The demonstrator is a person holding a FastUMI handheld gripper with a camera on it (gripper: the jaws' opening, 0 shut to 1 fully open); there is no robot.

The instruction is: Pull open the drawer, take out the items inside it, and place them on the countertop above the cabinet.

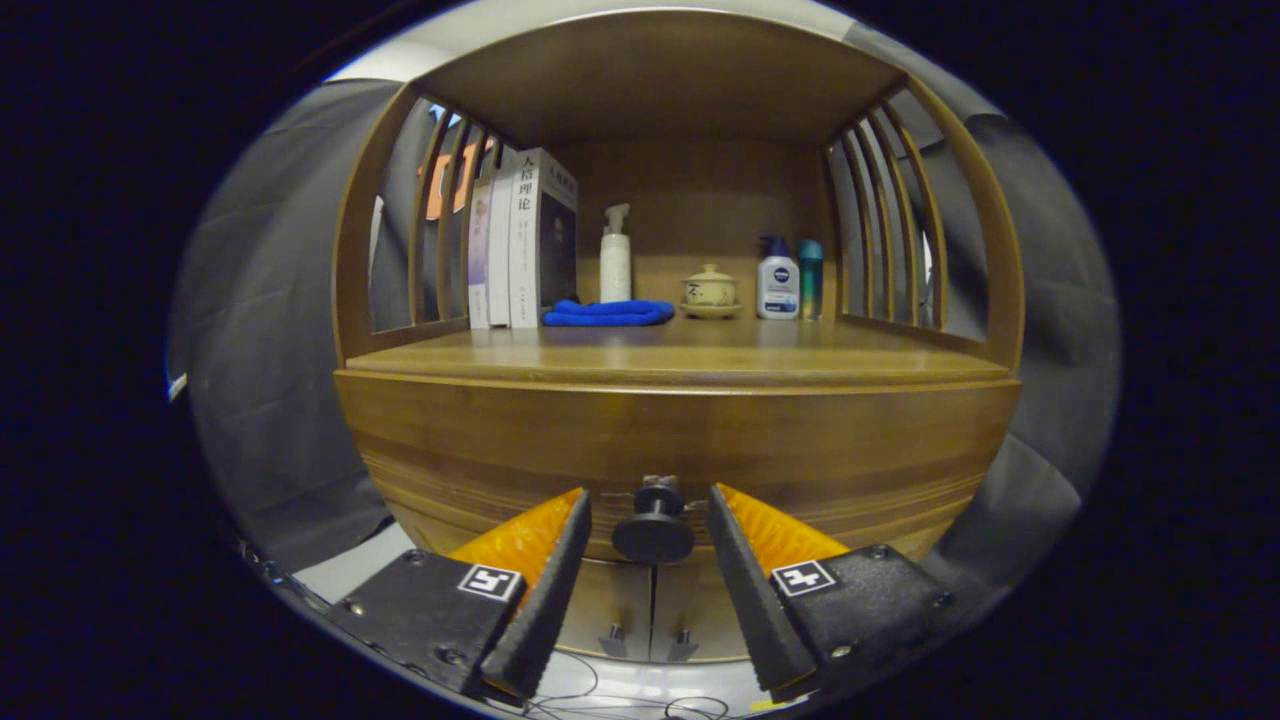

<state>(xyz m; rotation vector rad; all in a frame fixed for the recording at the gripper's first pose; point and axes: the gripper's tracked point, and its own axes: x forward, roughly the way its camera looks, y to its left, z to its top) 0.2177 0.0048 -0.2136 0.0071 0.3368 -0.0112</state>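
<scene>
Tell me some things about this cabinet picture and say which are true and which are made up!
1. The drawer is closed. True.
2. The gripper is squeezing the drawer knob. False: its fingers stand open, one on each side of the knob, with gaps showing.
3. A folded blue cloth lies on the countertop beside the books. True.
4. The small lidded ceramic cup sits on top of the books. False: it sits on a saucer on the countertop, between the white pump bottle and the white lotion bottle.
5. Two smaller handles show on the doors below the drawer. True.
</scene>
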